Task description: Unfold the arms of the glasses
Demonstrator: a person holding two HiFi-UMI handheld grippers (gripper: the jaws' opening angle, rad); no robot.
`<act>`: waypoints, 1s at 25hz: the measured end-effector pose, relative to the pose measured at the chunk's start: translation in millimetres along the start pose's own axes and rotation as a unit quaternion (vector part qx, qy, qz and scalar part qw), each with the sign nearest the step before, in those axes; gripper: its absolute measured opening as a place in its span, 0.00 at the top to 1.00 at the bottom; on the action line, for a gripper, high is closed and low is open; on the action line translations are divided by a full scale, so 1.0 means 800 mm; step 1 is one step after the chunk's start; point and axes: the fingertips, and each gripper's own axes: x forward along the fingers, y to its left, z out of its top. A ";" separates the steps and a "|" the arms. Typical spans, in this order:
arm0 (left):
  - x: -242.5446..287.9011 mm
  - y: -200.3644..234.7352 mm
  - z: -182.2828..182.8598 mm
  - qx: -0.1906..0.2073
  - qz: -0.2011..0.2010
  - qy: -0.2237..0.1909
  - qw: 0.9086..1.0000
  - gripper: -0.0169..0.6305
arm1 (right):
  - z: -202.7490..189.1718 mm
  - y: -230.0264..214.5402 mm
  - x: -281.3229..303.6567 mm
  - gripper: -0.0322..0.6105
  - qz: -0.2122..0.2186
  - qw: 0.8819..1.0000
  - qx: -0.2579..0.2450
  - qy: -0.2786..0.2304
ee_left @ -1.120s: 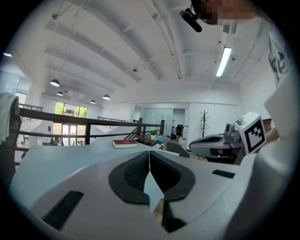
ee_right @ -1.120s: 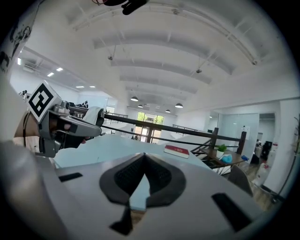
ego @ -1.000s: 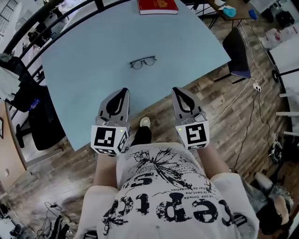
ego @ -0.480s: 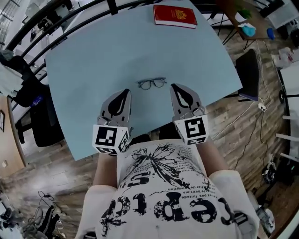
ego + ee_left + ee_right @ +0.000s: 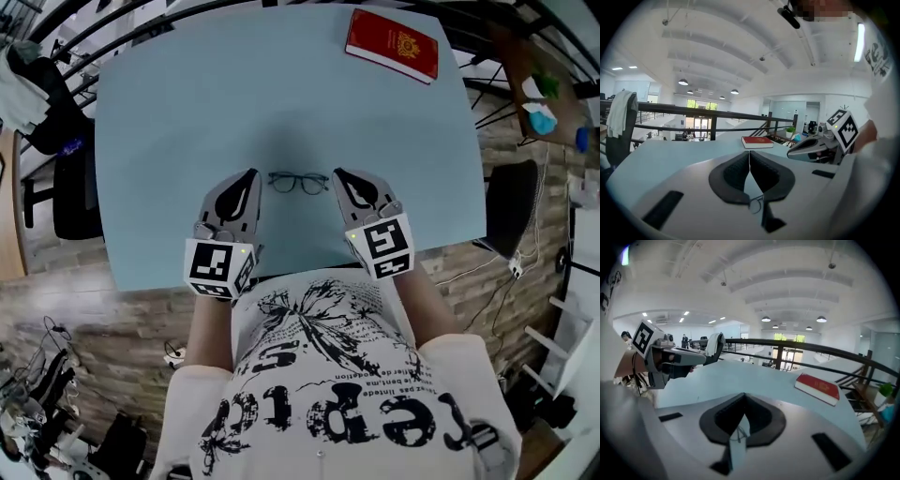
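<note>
A pair of dark-framed glasses [image 5: 298,183] lies on the light blue table [image 5: 187,112], near its front edge. The arms' position is too small to make out. My left gripper [image 5: 251,175] sits just left of the glasses and my right gripper [image 5: 337,173] just right of them, tips pointing inward; both are shut and hold nothing. In the left gripper view the shut jaws [image 5: 749,153] point across the table, and part of the glasses [image 5: 756,205] shows in the gap beneath them. The right gripper view shows its shut jaws [image 5: 743,395] the same way.
A red book [image 5: 392,45] lies at the table's far right corner. Black chairs stand left [image 5: 75,197] and right [image 5: 514,208] of the table on the wooden floor. A dark railing [image 5: 693,111] runs beyond the far edge.
Both grippers moved forward from in front of the table edge to over the table. The glasses, formerly well ahead of the tips, now lie between them. Both jaws stayed shut.
</note>
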 end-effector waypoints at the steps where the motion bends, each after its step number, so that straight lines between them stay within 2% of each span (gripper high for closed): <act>1: 0.006 0.001 -0.010 -0.005 0.005 0.008 1.000 0.95 | -0.014 -0.002 0.008 0.93 0.016 1.000 -0.005 0.019; 6: 0.029 -0.005 -0.060 -0.020 0.017 0.048 0.998 0.95 | -0.083 -0.007 0.044 0.93 0.086 0.989 -0.043 0.110; 11: 0.048 -0.011 -0.096 -0.021 0.009 0.084 0.996 0.95 | -0.133 -0.008 0.072 0.93 0.144 0.965 -0.113 0.187; 15: 0.059 -0.014 -0.118 -0.019 -0.002 0.109 0.994 0.95 | -0.157 -0.009 0.091 0.84 0.179 0.947 -0.159 0.215; 17: 0.061 -0.015 -0.127 -0.021 -0.007 0.120 0.993 0.95 | -0.165 -0.008 0.097 0.84 0.197 0.937 -0.179 0.224; 21: 0.065 -0.013 -0.138 -0.023 -0.008 0.131 0.991 0.95 | -0.179 -0.002 0.102 0.82 0.242 0.911 -0.225 0.248; 25: 0.071 -0.013 -0.143 -0.024 -0.010 0.136 0.990 0.95 | -0.188 0.003 0.103 0.82 0.277 0.888 -0.256 0.262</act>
